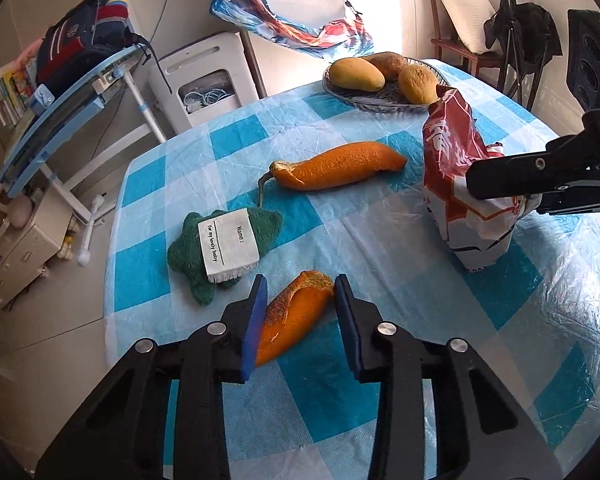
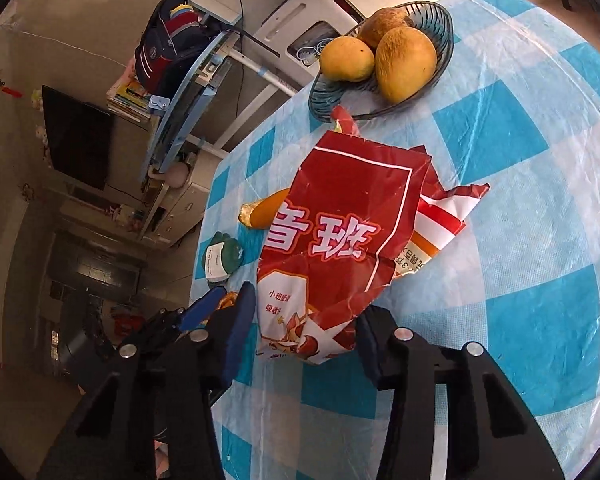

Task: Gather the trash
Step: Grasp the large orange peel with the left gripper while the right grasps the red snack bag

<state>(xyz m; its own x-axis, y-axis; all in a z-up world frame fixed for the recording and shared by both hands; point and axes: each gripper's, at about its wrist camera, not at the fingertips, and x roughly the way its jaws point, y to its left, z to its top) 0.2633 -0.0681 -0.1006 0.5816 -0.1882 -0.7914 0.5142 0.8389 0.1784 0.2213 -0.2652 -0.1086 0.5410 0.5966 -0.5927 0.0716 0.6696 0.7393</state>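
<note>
Looking across the worktop (image 1: 380,240) from left to right, we first note a green star-shaped cloth (image 1: 216,252) with a white label, lying flat on the blue-and-white checked cover. Just right of it, the left gripper (image 1: 300,292) has its blue pads on either side of a piece of orange peel (image 1: 296,316); both pads touch the peel's edges, so we read this gripper as pinching the peel, which rests on the worktop. Beyond it, near the middle of the worktop, a second, longer orange peel (image 1: 340,164) lies apart from both grippers. Further back, a dark wire basket (image 1: 364,96) holds three yellow-brown fruits.

To the right stands a crumpled red-and-white snack bag (image 2: 340,232), upright on the worktop, near the basket. The right gripper (image 2: 304,320) has its fingers around the lower part of this bag; in the right wrist view the bag fills the gap and both fingers meet its sides, so we read it as pinching the bag. In that same view the left gripper appears at lower left, beside the right one.
</note>
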